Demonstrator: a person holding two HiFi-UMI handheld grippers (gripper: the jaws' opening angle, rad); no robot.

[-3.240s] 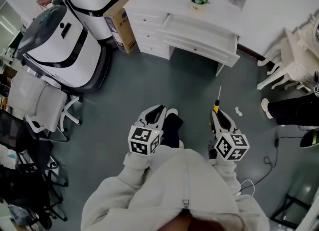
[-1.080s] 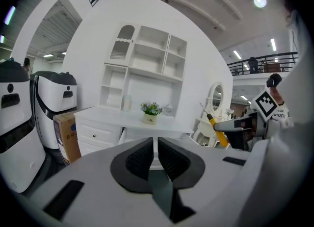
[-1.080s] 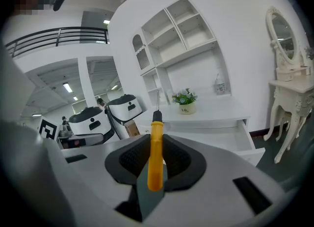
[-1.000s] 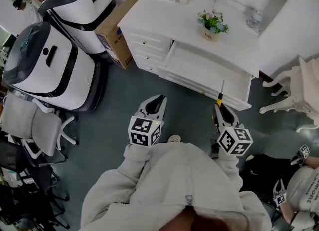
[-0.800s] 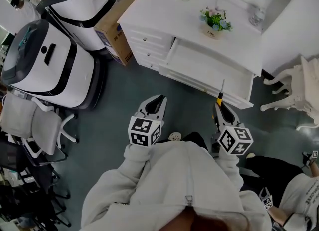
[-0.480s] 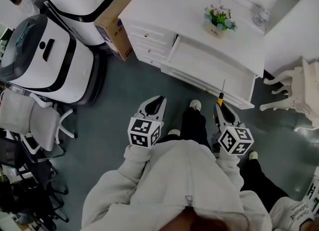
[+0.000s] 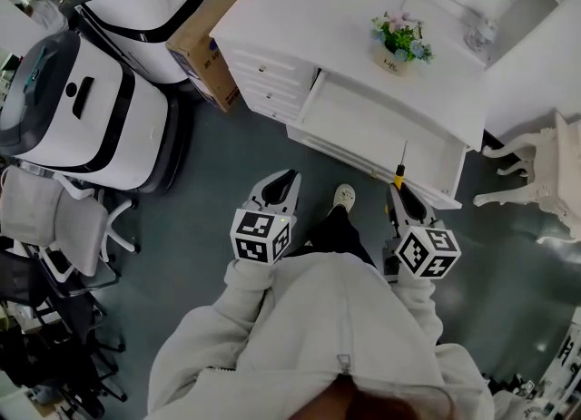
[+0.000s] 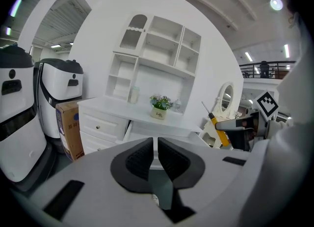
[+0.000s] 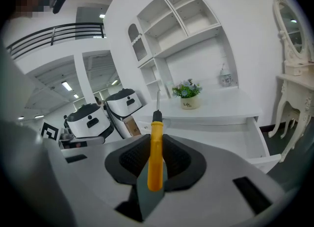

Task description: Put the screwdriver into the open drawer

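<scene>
Head view, looking steeply down. The person stands on grey floor in front of a white desk, one gripper in each hand, pale sleeves at the lower centre of the frame.

Right gripper, right of centre: jaws pinching the yellow handle of the screwdriver. In the right gripper view the handle stands upright between the two black pads, and the black collar and thin metal shaft stick out past the jaw tips. In the head view the shaft lies across the front rail of the open drawer, near its right end; how high it is above the rail cannot be told.

Left gripper, left of centre: pads pressed nearly together with only a thin slit between them, nothing held. It is over bare floor, short of the desk.

The drawer is pulled out under the desktop — its bottom is bare white.

Surroundings:
- small flower pot on the desktop, upper right
- cardboard box against the desk's left side
- two white machines with black trim at upper left
- office chair at the left edge
- a shoe between the two grippers
</scene>
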